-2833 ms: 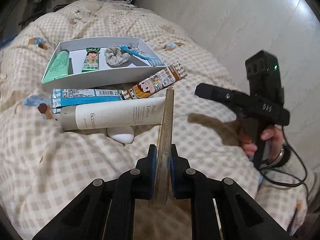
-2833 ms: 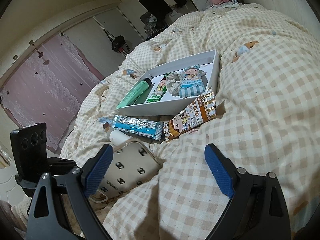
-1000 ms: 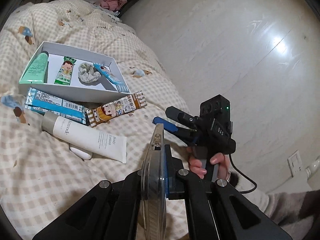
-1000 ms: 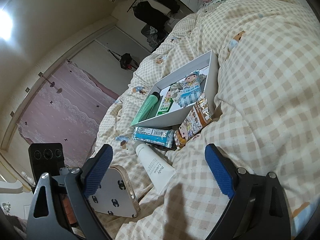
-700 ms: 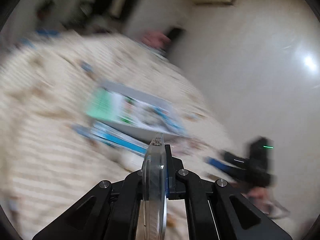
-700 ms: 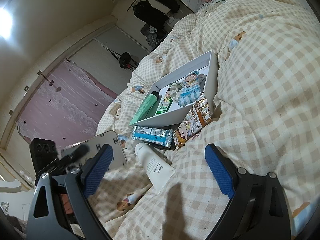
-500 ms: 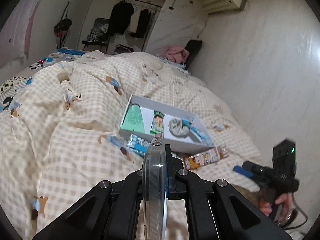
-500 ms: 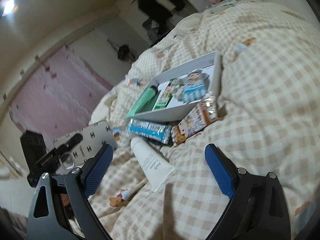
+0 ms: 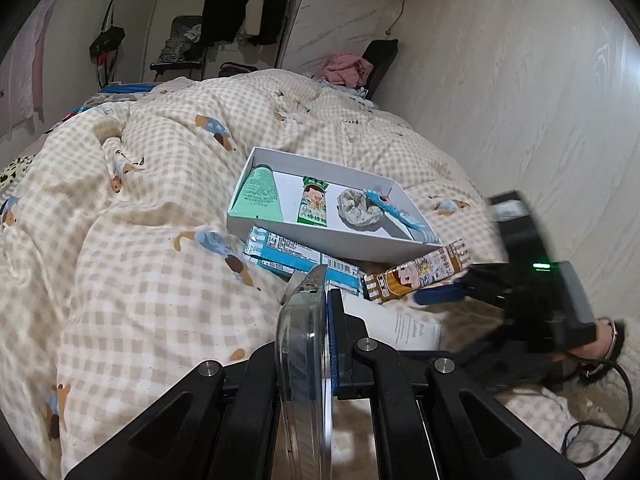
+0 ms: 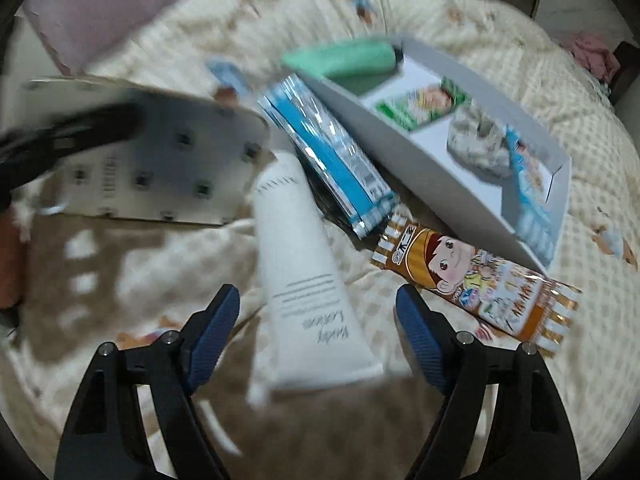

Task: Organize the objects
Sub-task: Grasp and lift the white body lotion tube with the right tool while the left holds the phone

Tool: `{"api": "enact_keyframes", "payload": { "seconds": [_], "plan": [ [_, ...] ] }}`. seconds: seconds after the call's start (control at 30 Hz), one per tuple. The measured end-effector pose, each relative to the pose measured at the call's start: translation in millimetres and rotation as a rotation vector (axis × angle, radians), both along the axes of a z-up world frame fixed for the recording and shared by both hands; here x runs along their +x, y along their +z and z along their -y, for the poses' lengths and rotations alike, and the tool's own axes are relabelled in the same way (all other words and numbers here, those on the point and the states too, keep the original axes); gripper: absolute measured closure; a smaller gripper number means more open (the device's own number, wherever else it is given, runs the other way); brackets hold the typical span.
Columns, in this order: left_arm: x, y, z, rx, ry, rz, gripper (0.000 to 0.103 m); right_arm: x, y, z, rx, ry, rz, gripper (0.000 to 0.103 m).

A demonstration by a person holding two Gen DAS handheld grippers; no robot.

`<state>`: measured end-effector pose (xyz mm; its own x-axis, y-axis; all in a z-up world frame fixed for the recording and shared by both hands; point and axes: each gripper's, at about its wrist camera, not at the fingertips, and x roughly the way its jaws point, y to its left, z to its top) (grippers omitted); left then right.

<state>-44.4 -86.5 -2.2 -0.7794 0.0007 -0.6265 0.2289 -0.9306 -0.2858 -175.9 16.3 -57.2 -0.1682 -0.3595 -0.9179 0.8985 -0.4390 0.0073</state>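
My left gripper (image 9: 316, 316) is shut on a phone in a clear case (image 9: 305, 344), held edge-on above the quilt; its patterned back (image 10: 160, 160) shows in the right wrist view. My right gripper (image 10: 318, 320) is open, low over a white body lotion tube (image 10: 304, 280), its fingers on either side of it. A white box (image 9: 276, 226) holds a green tube (image 9: 258, 196), a green packet (image 9: 313, 206), a scrunchie (image 9: 358, 208) and a blue packet (image 9: 404, 216). A blue packet (image 9: 280, 250) and a brown snack bar (image 10: 476, 284) lie in front of the box.
All lies on a rumpled beige checked quilt (image 9: 140, 240) on a bed. A white wall (image 9: 520, 100) runs along the right side. A clothes rail (image 9: 248, 4) and a chair stand beyond the bed.
My right gripper has swung down from high above the bed to just over the lotion tube. My left gripper still holds the phone and has shifted a little.
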Motion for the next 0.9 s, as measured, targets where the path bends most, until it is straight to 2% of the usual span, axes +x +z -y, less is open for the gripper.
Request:
{"api": "enact_keyframes", "payload": {
  "seconds": [0.03,0.07,0.17,0.3,0.43,0.5,0.57,0.6,0.63,0.73,0.9],
  "plan": [
    [-0.1,0.2,-0.8,-0.005,-0.001,0.000,0.102,-3.3,-6.5,3.9,0.024,-0.010,0.023,0.050],
    [0.4,0.6,-1.5,-0.007,-0.002,-0.003,0.102,-5.7,-12.6,6.2,0.034,-0.009,0.073,0.051],
    [5.6,3.1,-2.4,-0.013,0.006,-0.026,0.102,-6.5,-12.9,2.8,0.030,-0.054,0.078,0.054],
    [14.4,9.8,-4.0,-0.029,0.014,-0.073,0.102,-7.8,5.6,-27.6,-0.141,-0.141,0.204,0.057],
    [16.2,11.5,-9.6,-0.050,-0.003,-0.072,0.102,-4.4,19.2,-70.9,-0.322,-0.232,0.302,0.057],
    [15.9,11.8,-11.2,-0.054,-0.013,-0.070,0.102,-3.4,19.9,-93.3,-0.427,-0.285,0.383,0.058],
    [14.4,11.7,-12.6,-0.055,-0.022,-0.062,0.102,0.9,18.3,-111.3,-0.502,-0.332,0.412,0.064],
    [12.7,10.1,-14.3,-0.057,-0.031,-0.047,0.102,2.0,16.0,-110.0,-0.518,-0.351,0.407,0.076],
    [10.1,9.1,-15.6,-0.060,-0.038,-0.035,0.102,1.0,13.0,-113.3,-0.526,-0.370,0.406,0.097],
    [1.3,6.2,-22.0,-0.080,-0.060,0.006,0.102,2.2,8.6,-115.5,-0.526,-0.390,0.423,0.097],
    [-12.1,1.1,-31.5,-0.100,-0.098,0.068,0.102,13.1,8.3,-101.7,-0.450,-0.359,0.383,0.097]
  ]
}}
